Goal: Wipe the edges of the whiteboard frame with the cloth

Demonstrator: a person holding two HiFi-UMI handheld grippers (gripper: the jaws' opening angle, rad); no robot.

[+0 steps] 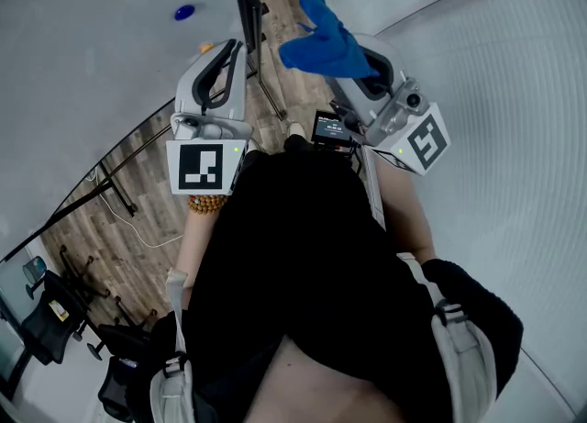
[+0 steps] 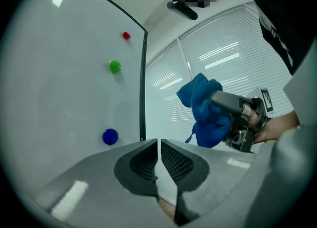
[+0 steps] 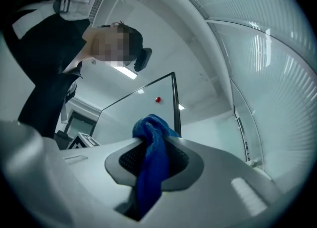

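1. Right gripper [image 3: 154,148]: jaws are clamped on the blue cloth [image 3: 150,172], which bunches above them.
2. Left gripper [image 2: 159,148]: jaws are closed to a thin slit and hold nothing.
3. Whiteboard [image 2: 59,98]: its dark frame edge [image 2: 144,88] stands near the cloth, without contact.

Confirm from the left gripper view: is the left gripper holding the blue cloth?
No, the left gripper has its jaws together on nothing, while the blue cloth hangs clamped in the right gripper.
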